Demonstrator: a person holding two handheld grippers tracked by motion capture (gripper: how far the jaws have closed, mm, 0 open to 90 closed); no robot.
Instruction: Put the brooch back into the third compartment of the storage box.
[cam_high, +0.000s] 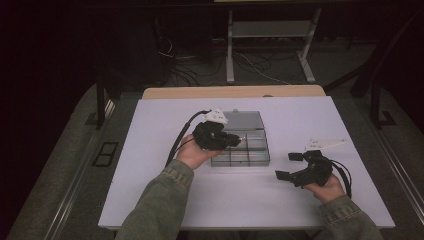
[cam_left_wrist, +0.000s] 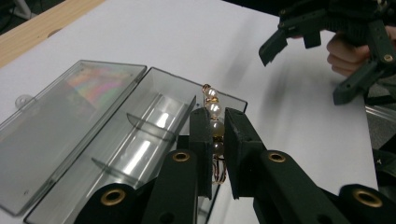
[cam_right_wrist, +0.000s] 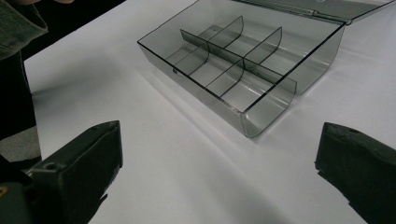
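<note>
Your left gripper (cam_left_wrist: 215, 154) is pinching the pearl bracelet (cam_left_wrist: 214, 122) right over the open box (cam_right_wrist: 243, 60) mid-table, so imo lower it into one compartment b4 letting go, and keep your right gripper (cam_right_wrist: 219, 172) spread wide near the table's right edge.

Pearl-and-gold bracelet (cam_left_wrist: 215, 126) stands pinched between the left tool's (cam_left_wrist: 215, 154) jaws, above the open smoky divided box (cam_left_wrist: 140, 126)

Smoky grey see-through box (cam_right_wrist: 243, 70), rainbow sheen on its lid (cam_left_wrist: 79, 100). Bracelet (cam_left_wrist: 214, 116) with white and grey pearls, gold links. Black grippers, white bench (cam_high: 310, 115), olive green sleeves (cam_high: 160, 205).
</note>
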